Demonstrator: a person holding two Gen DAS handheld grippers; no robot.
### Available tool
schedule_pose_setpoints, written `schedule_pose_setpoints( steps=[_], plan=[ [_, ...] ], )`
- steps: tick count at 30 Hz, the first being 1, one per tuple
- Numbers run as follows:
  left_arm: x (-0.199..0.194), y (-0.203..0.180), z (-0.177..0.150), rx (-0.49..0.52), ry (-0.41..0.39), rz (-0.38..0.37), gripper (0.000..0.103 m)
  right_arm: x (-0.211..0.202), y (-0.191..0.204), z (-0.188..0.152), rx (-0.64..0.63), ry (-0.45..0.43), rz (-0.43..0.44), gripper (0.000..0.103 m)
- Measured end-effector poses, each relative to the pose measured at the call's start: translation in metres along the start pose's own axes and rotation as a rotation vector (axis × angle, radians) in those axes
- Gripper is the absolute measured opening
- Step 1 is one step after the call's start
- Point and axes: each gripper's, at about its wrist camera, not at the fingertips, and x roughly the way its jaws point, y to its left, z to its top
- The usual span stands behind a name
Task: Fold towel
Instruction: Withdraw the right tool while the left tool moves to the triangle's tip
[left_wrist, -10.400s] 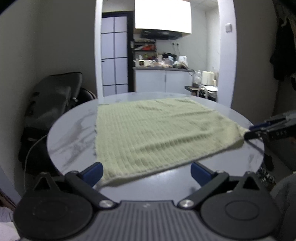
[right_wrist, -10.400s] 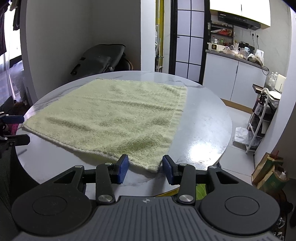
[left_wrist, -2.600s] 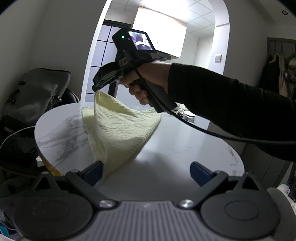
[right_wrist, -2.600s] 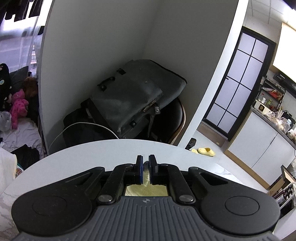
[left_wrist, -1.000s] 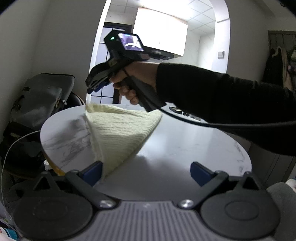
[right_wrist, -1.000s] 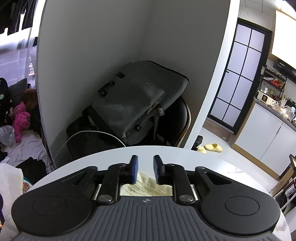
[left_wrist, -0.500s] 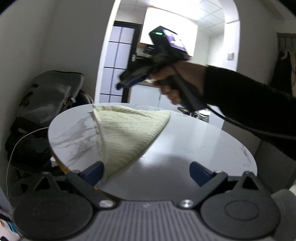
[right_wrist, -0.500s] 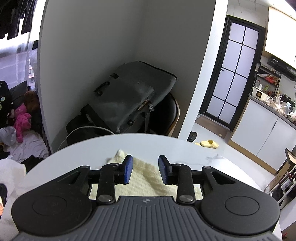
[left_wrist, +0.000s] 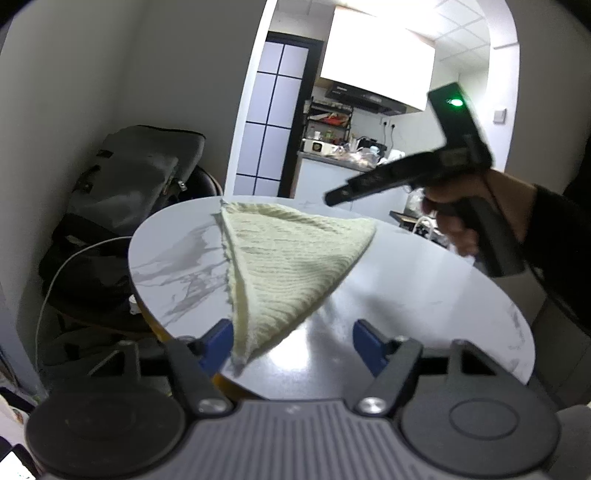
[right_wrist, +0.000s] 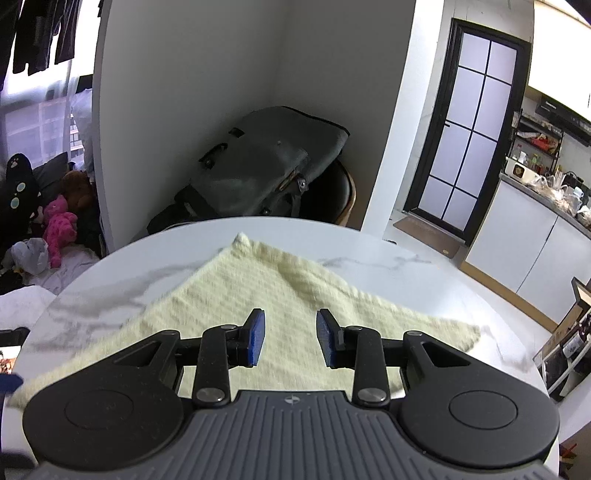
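Observation:
A pale yellow-green towel lies folded into a triangle on the round marble table. Its near corner hangs at the table's front edge, right beside my left gripper's left pad. My left gripper is open wide and holds nothing. My right gripper is open and empty, hovering above the middle of the towel. In the left wrist view the right gripper is held by a hand above the towel's far right side.
A grey bag rests on a dark chair behind the table, by the wall. A white cable hangs left of the table. Kitchen cabinets and a glazed door stand beyond on the right.
The right gripper opened, let go of the towel corner at the far edge, and drew back and up. The towel now lies flat as a triangle. The left gripper stayed open.

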Motion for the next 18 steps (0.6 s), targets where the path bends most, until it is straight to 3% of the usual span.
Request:
schedule_pose_setpoints(
  steps=[12, 18],
  plan=[
    [0.006, -0.016, 0.004, 0.039, 0.033, 0.08, 0.06, -0.04, -0.008, -0.039, 0.005, -0.013, 0.039, 0.035],
    [0.008, -0.017, 0.006, 0.035, 0.042, 0.124, 0.046, -0.066, -0.013, -0.057, 0.044, -0.033, 0.064, 0.035]
  ],
)
